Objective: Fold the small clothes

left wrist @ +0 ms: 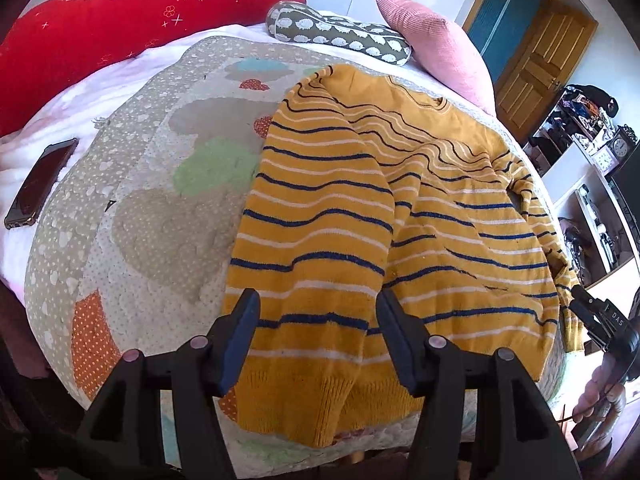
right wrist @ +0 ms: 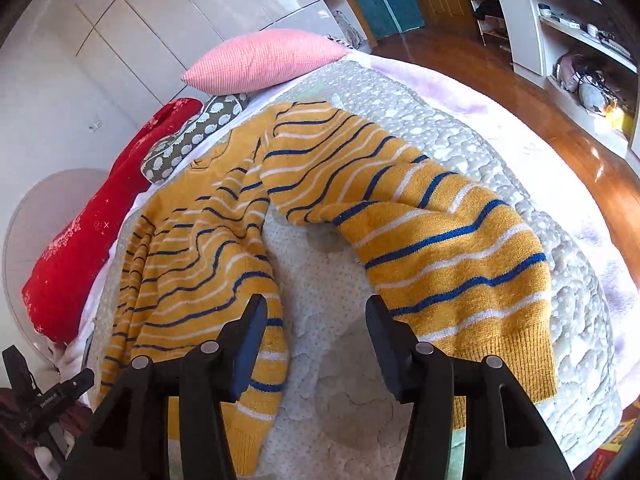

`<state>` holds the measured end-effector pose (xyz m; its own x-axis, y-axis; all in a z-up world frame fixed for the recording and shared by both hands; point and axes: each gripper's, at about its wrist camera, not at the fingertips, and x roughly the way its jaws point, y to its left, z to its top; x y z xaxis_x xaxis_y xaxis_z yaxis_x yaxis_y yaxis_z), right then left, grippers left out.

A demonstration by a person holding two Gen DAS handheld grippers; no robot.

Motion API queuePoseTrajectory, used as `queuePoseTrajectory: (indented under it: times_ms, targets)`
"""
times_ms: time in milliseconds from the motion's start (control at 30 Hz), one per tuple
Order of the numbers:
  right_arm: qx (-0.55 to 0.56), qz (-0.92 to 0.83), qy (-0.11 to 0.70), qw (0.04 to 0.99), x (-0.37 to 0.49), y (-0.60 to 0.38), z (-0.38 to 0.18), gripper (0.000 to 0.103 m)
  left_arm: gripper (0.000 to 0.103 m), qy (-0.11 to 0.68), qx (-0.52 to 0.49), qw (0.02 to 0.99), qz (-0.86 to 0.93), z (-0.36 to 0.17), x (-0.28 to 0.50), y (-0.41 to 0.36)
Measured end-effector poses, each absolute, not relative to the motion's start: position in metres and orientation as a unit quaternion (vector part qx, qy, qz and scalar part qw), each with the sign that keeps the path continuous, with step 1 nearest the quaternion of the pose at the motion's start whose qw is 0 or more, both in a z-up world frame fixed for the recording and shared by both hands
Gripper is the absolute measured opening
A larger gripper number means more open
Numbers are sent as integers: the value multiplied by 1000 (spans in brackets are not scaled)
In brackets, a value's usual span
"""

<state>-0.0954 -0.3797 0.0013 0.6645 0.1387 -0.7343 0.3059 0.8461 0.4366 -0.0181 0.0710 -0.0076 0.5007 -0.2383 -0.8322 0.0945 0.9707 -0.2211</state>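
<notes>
A yellow sweater (left wrist: 360,216) with blue and white stripes lies on a quilted mat (left wrist: 160,184) on the bed. In the left wrist view its left sleeve is folded over the body. My left gripper (left wrist: 316,320) is open just above the sweater's hem, holding nothing. In the right wrist view the sweater (right wrist: 208,248) lies at the left and its other sleeve (right wrist: 448,240) stretches out to the right. My right gripper (right wrist: 316,320) is open over the bare mat (right wrist: 320,280) between body and sleeve. The right gripper also shows at the left wrist view's right edge (left wrist: 592,312).
A red bolster (left wrist: 120,28), a patterned pillow (left wrist: 340,32) and a pink cushion (left wrist: 436,44) lie at the bed's far side. A phone (left wrist: 40,184) lies left of the mat. Shelves (left wrist: 592,152) and a wooden door (left wrist: 536,64) stand beyond the bed; wood floor (right wrist: 520,92) at right.
</notes>
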Motion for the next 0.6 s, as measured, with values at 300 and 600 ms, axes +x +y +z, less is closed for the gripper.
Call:
queuePoseTrajectory:
  times_ms: [300,600]
  targets:
    - [203,-46,402,892,-76,-351,13,72,59,489,-57,866,-90,-5,-1,61]
    - [184,-35,421,888,-52,-341,6,73,60,502,-77,859,-64,-18,22,78]
